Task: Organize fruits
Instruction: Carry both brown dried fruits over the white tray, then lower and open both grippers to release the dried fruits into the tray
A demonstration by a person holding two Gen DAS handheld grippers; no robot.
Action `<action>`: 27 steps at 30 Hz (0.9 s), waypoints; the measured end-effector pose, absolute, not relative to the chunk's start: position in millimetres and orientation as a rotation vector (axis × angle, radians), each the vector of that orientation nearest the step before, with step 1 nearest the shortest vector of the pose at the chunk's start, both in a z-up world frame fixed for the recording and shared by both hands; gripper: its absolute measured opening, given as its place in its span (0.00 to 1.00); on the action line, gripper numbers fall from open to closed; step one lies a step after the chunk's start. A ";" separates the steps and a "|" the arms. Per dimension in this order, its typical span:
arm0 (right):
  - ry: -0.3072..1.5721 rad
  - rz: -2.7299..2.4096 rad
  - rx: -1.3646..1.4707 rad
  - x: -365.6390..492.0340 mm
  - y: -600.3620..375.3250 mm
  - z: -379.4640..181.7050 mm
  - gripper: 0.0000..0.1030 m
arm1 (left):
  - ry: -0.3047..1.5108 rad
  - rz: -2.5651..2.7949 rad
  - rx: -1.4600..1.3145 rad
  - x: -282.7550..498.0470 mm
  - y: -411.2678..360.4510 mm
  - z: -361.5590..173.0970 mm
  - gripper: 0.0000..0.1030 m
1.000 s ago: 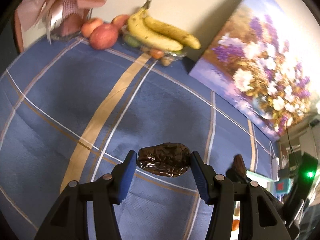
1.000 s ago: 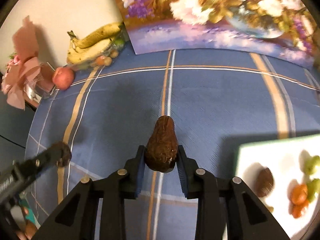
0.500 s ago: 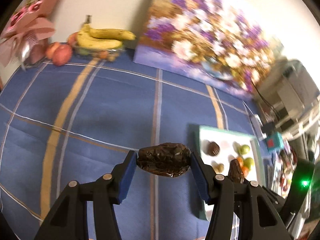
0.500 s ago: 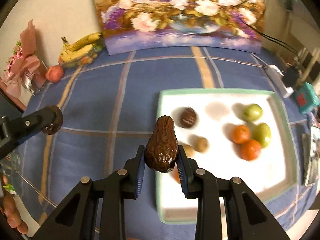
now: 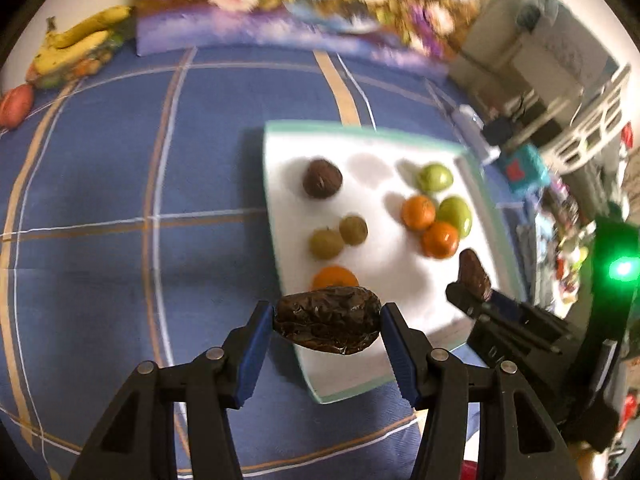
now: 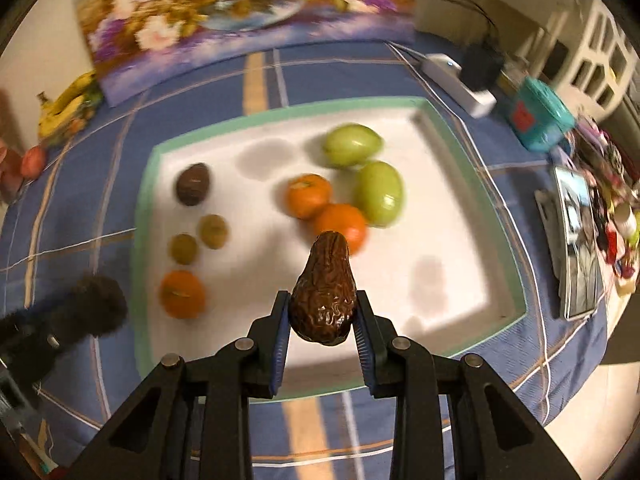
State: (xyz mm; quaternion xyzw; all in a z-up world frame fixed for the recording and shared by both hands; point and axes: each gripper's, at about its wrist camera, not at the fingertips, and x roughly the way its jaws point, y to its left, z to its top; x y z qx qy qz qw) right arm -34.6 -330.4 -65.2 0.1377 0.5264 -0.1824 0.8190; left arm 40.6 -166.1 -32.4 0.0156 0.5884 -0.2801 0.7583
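Two wrinkled dark brown dates are carried above a white tray (image 6: 144, 208) with a green rim. The left date (image 5: 327, 319) lies crosswise in the left gripper (image 5: 327, 326), whose blue-padded jaws pinch it at both ends, over the tray's near left edge. The right date (image 6: 325, 300) stands lengthwise in the right gripper (image 6: 322, 326), its jaws pressed against its flanks, above the tray's near middle.

On the tray lie a dark brown round fruit (image 6: 192, 184) at far left, two small olive-brown fruits (image 6: 199, 237) touching or nearly touching just nearer, and a lone orange (image 6: 182, 294) at near left. Toward the centre right, two more oranges (image 6: 324, 208) touch two green fruits (image 6: 366, 172).

The tray rests on a desk under a blue cloth (image 5: 100, 184) with tan and white stripes. At the far left corner lie bananas (image 5: 76, 48) and a red apple (image 5: 16, 104); a flower painting (image 6: 224, 16) leans at the back. A white power strip (image 6: 456, 84) and a teal box (image 6: 540, 120) lie at far right.
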 end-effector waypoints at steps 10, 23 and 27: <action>1.209 -0.380 0.370 -43.8 -356.1 -95.5 0.31 | 1.300 -0.590 0.150 25.7 -189.7 -47.7 0.56; 1.223 -0.384 0.404 -56.2 -361.3 -100.2 0.31 | 1.295 -0.603 0.113 28.3 -180.8 -44.7 0.61; 1.204 -0.401 0.399 -59.2 -363.0 -94.3 0.34 | 1.246 -0.582 0.059 30.7 -162.6 -29.9 0.68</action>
